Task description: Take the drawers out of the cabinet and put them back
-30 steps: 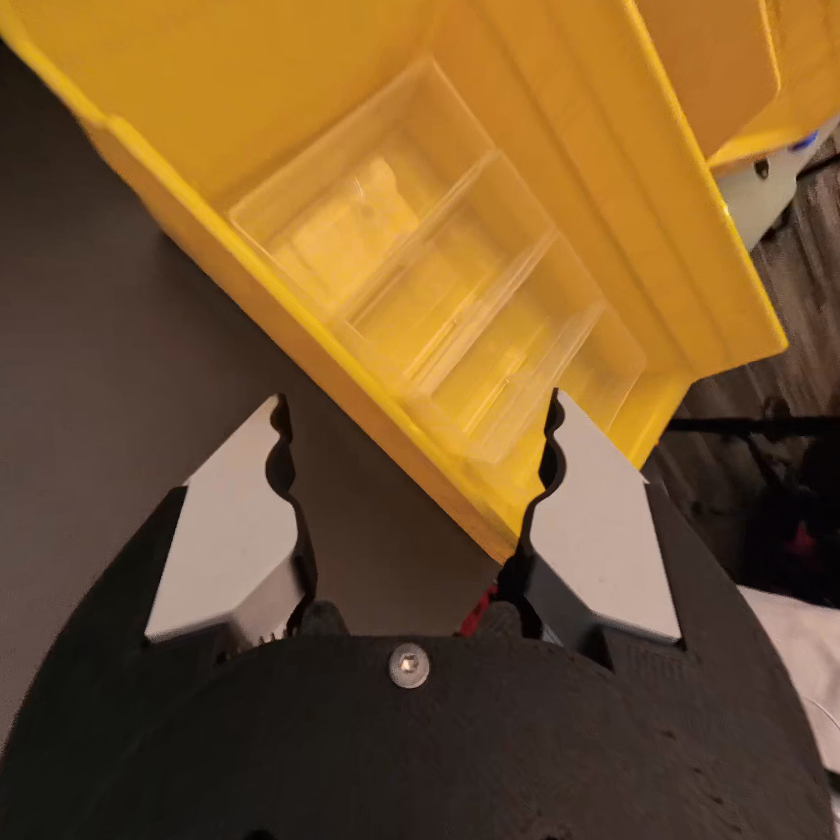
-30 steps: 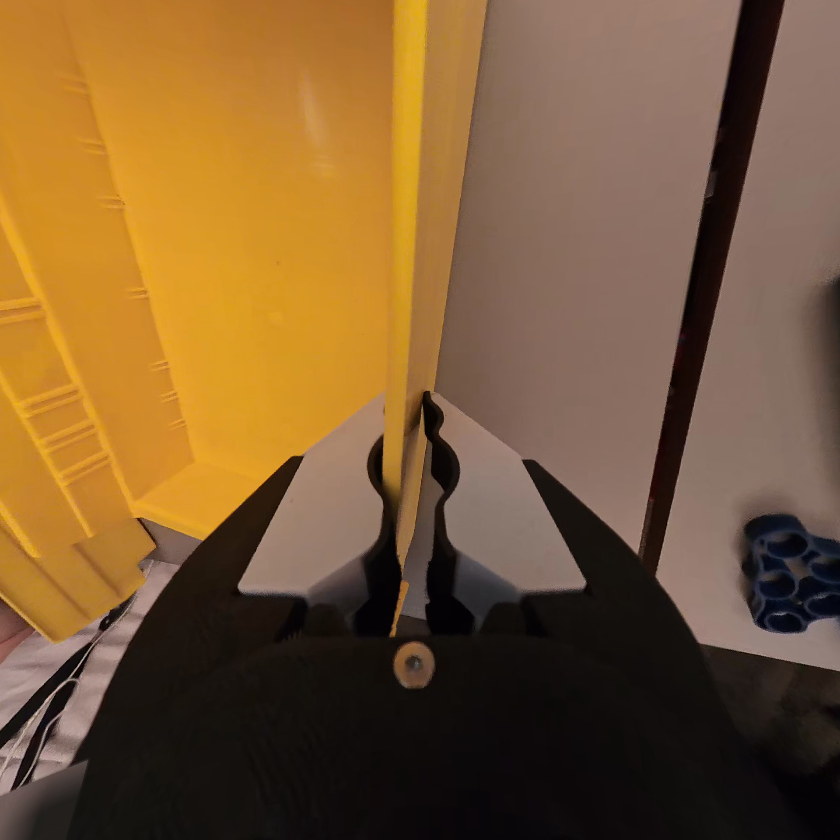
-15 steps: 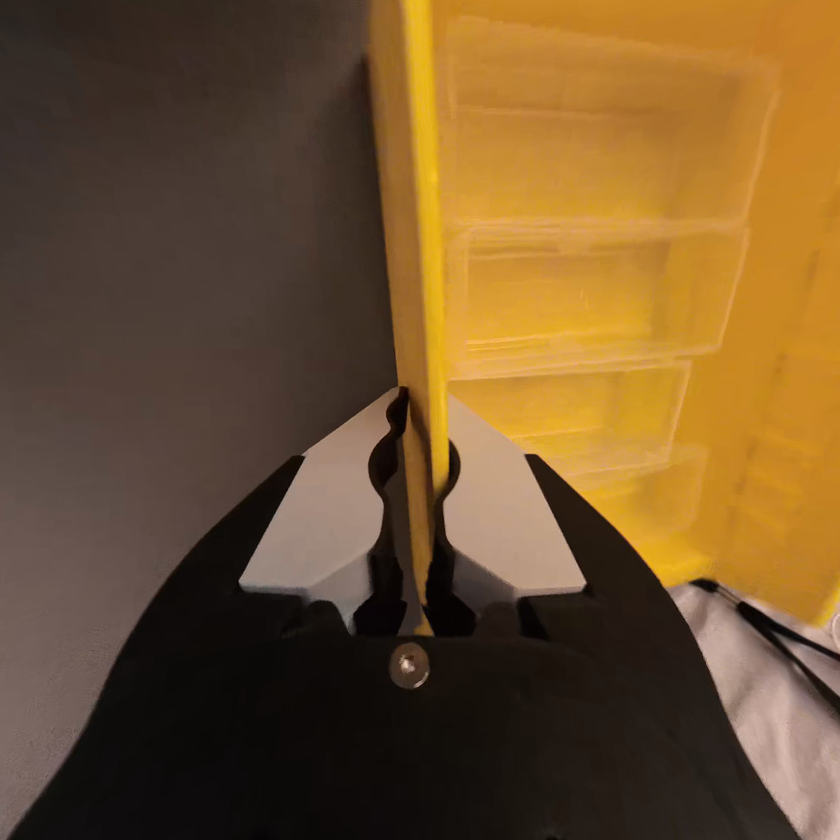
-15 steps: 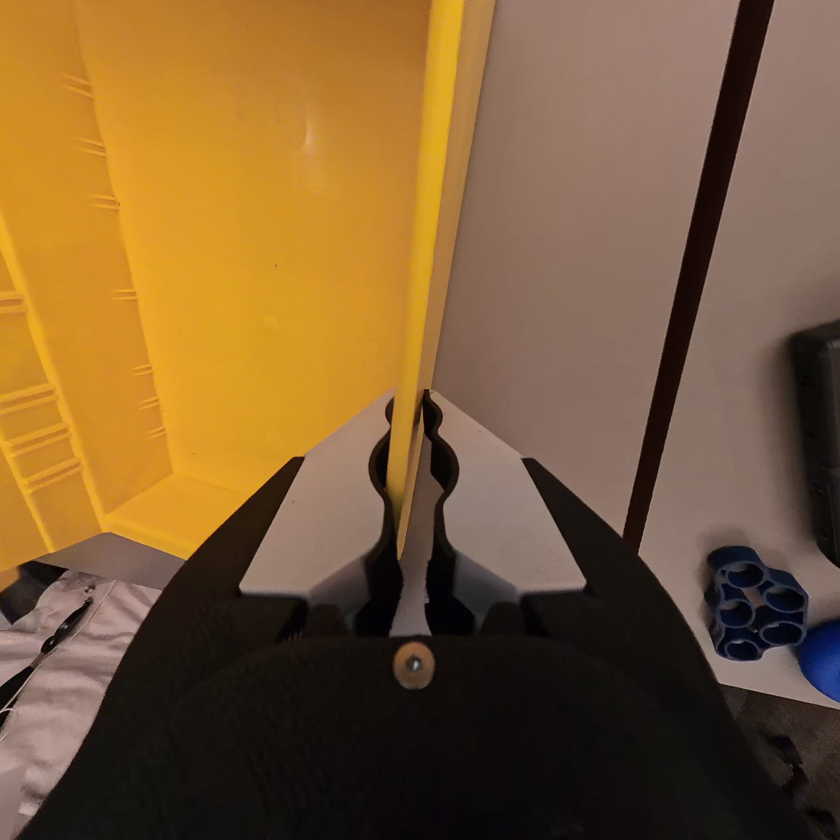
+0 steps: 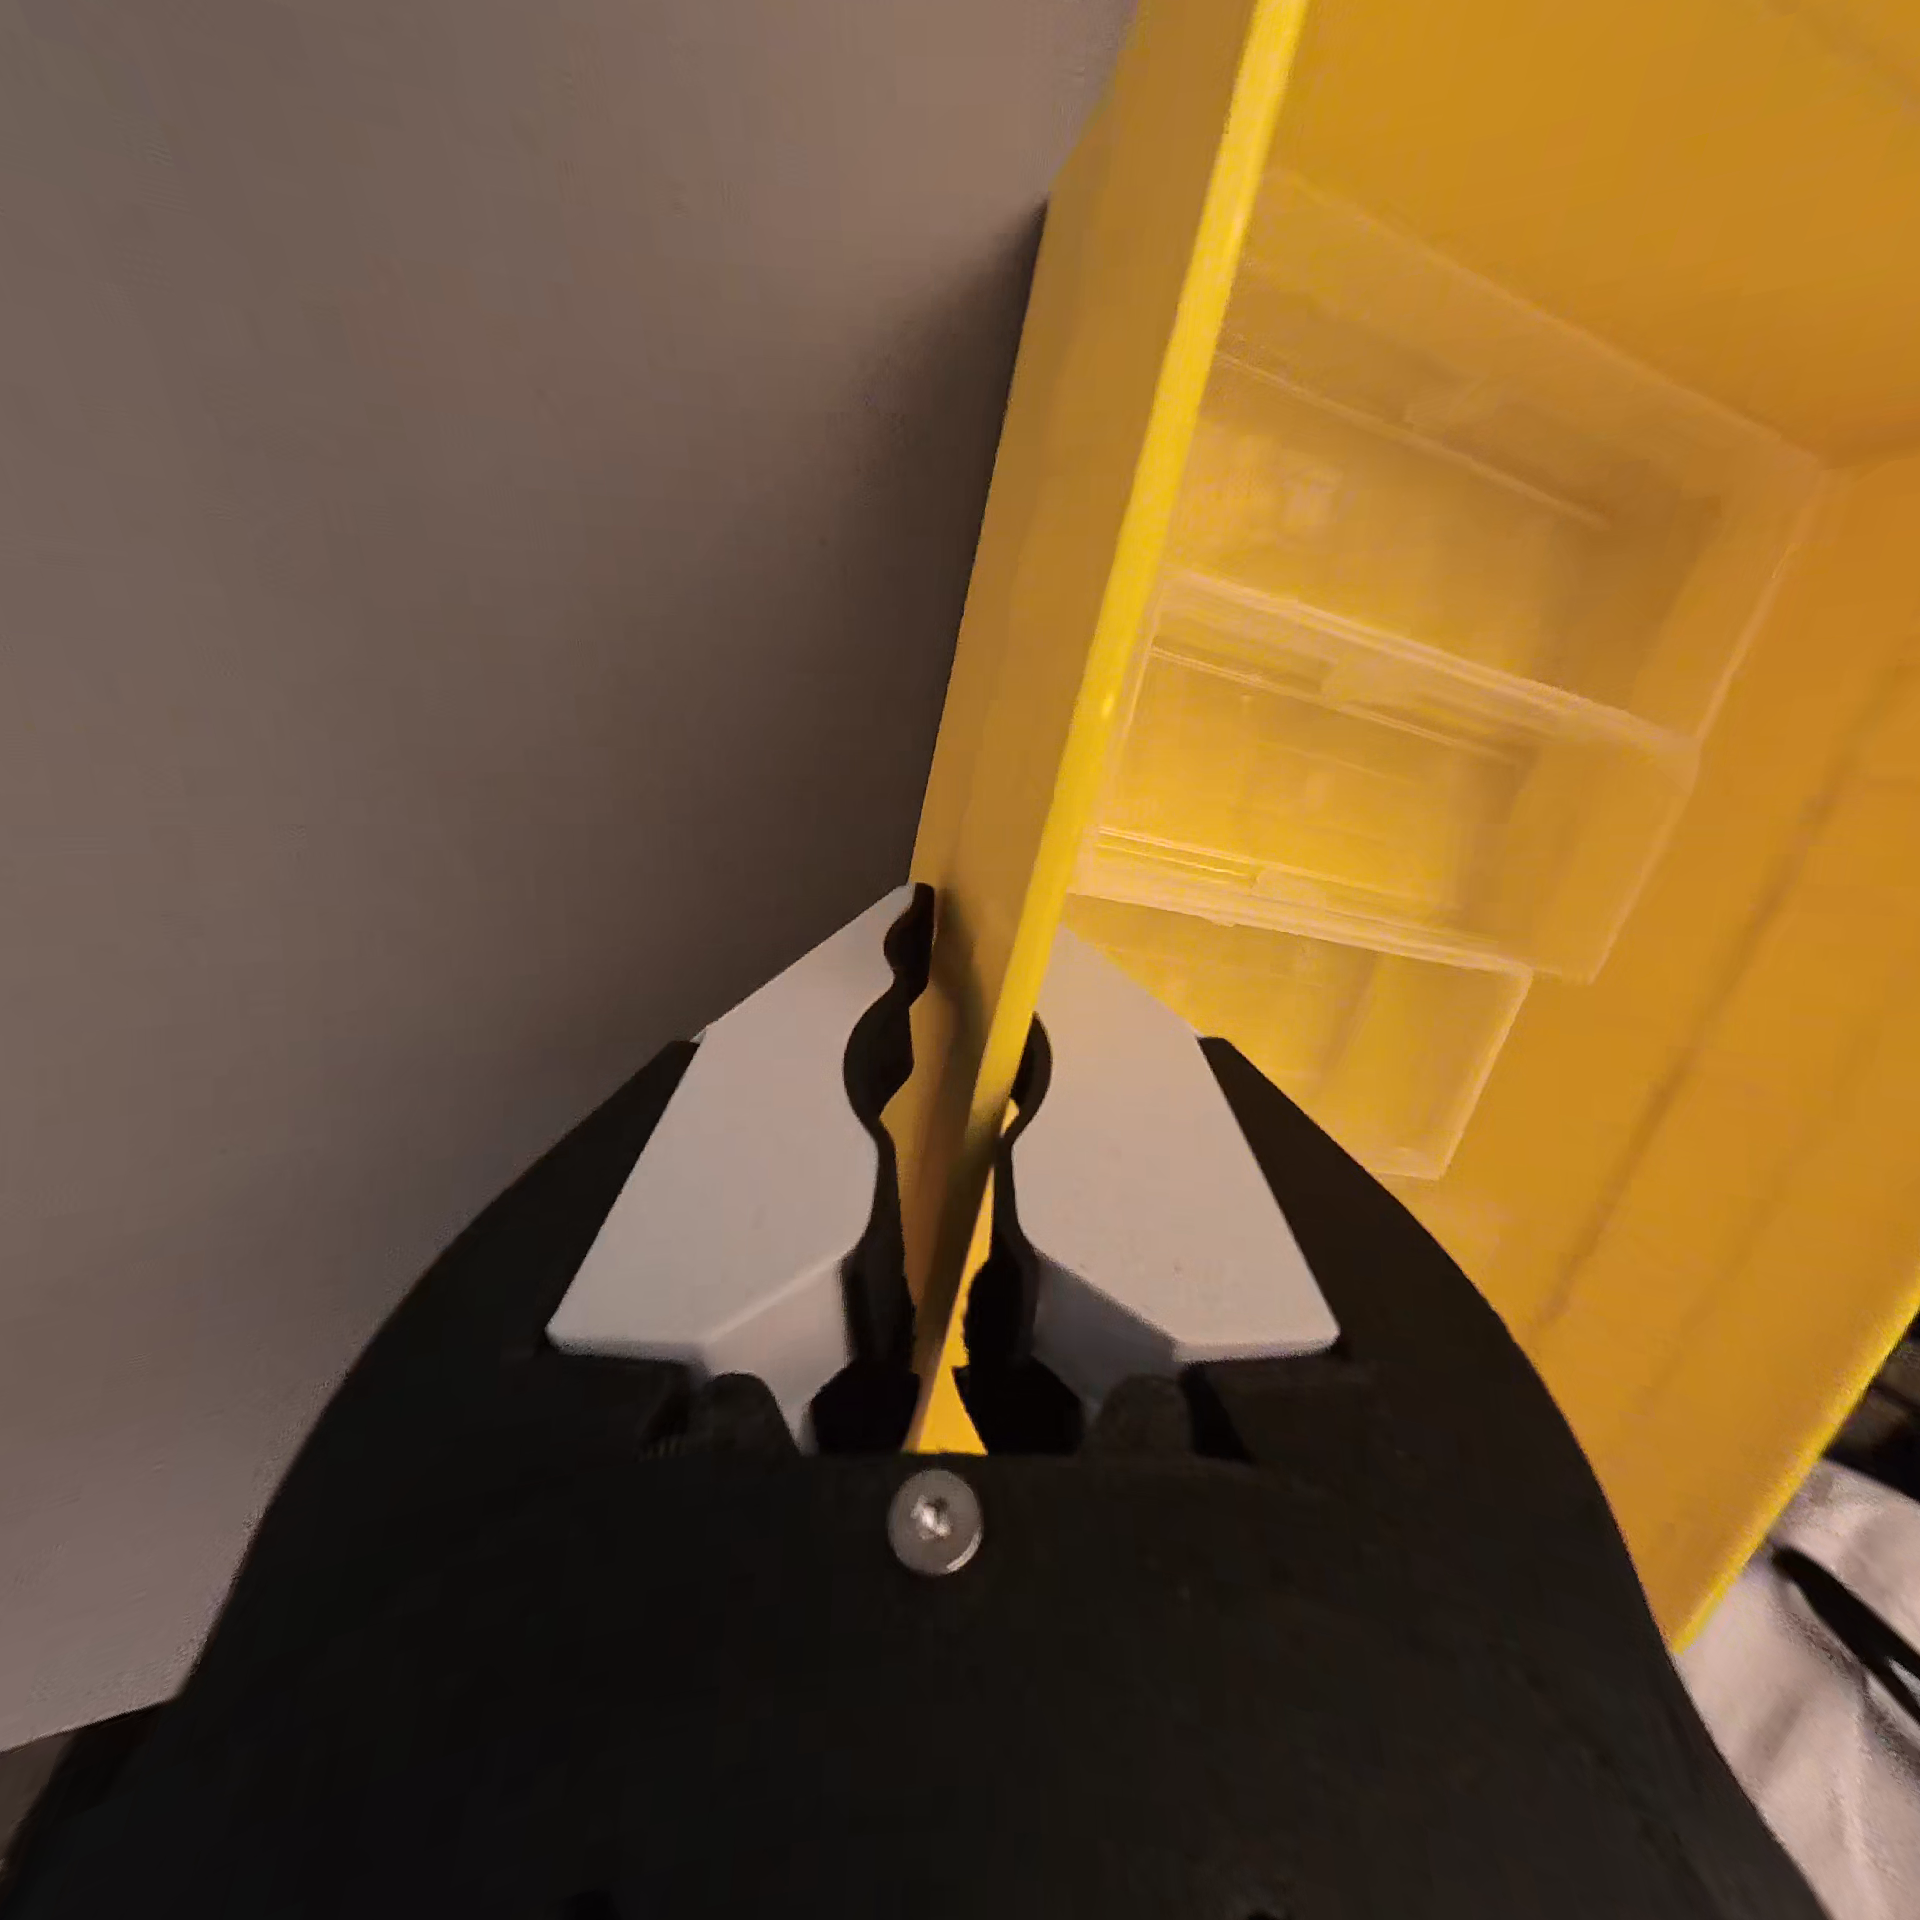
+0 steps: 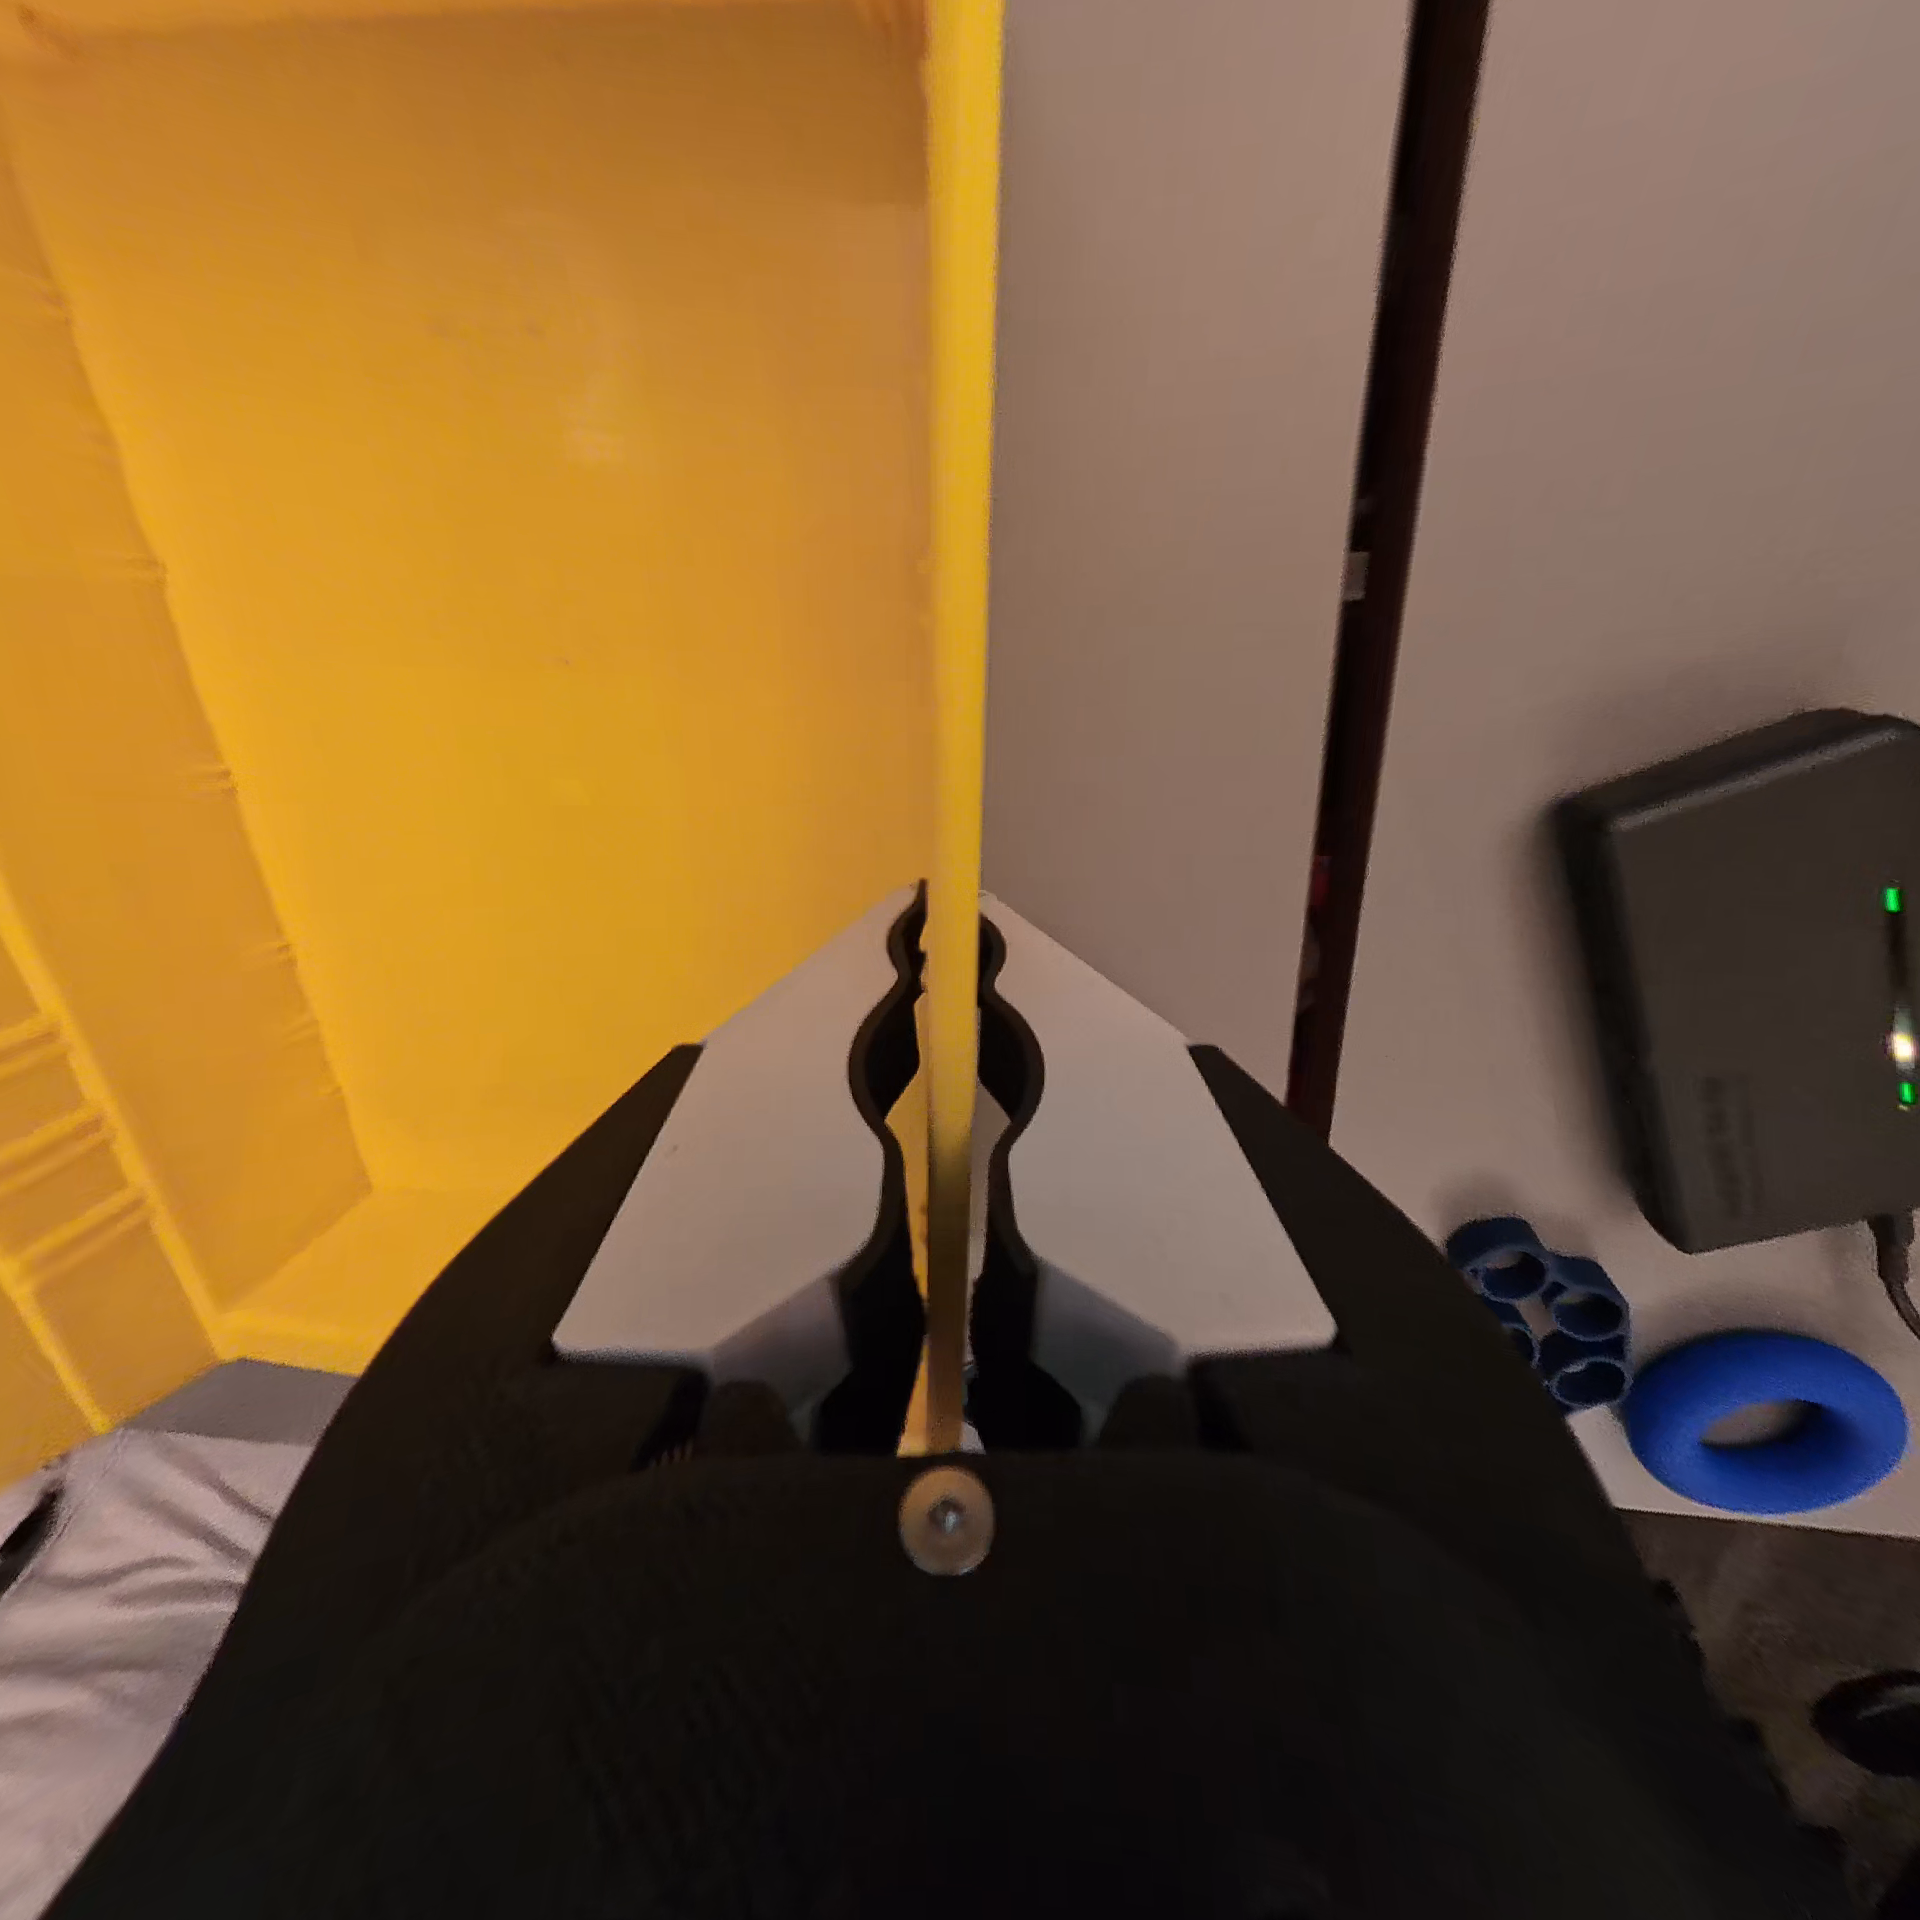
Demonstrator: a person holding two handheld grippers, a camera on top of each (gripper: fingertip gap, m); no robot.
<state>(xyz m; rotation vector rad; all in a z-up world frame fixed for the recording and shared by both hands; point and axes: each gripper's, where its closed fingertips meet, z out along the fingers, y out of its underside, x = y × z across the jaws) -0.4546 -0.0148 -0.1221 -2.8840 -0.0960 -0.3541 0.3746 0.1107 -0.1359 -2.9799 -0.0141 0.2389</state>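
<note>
A yellow plastic drawer (image 5: 1621,260) fills the right of the left wrist view and the left of the right wrist view (image 6: 520,520). My left gripper (image 5: 971,914) is shut on its left side wall. My right gripper (image 6: 951,904) is shut on its right side wall. A clear plastic divider box (image 5: 1382,790) with several compartments lies inside the drawer. The cabinet is not in view.
A pale table top (image 6: 1164,520) lies under the drawer, with a dark gap (image 6: 1382,520) beside it. A dark grey box with green lights (image 6: 1745,966), a blue ring (image 6: 1766,1423) and a blue honeycomb piece (image 6: 1548,1299) sit at the right. White cloth (image 5: 1829,1714) lies near the bottom. Across from one pair of fingers to the other is roughly 85 cm. My right gripper's tips are some 20 cm from the blue honeycomb piece (image 6: 1548,1299).
My left gripper was open beside the drawer one second ago and has shut on its left wall. The right view has shifted, so the grey box and blue ring now show.
</note>
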